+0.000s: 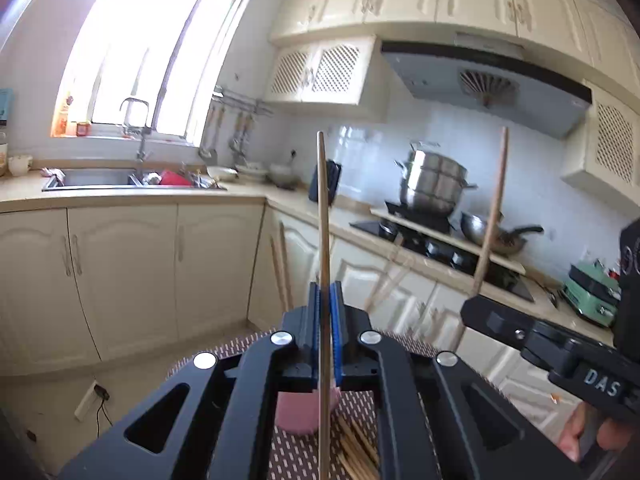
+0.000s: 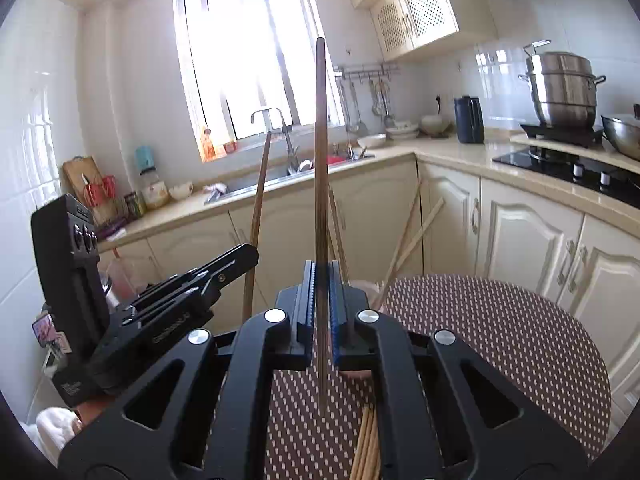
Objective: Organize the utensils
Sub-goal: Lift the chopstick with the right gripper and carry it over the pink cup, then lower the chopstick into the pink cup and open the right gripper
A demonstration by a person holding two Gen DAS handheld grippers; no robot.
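Both grippers are clamped tight on one chopstick each, left gripper (image 1: pixel 326 300) holding its chopstick (image 1: pixel 323 208) upright and right gripper (image 2: pixel 324 292) doing likewise (image 2: pixel 320 152), probably so they drop tip-first into the pink cup (image 1: pixel 298 412) beside the loose pile (image 2: pixel 366 444) on the worktop (image 2: pixel 500 340).

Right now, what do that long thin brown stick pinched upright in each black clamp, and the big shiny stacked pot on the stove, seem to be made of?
The sticks look like chopsticks of wood or bamboo: matte brown, faintly grained, each clamped by the left gripper or right gripper. The stacked pot seems polished stainless steel, mirror-bright with window reflections.
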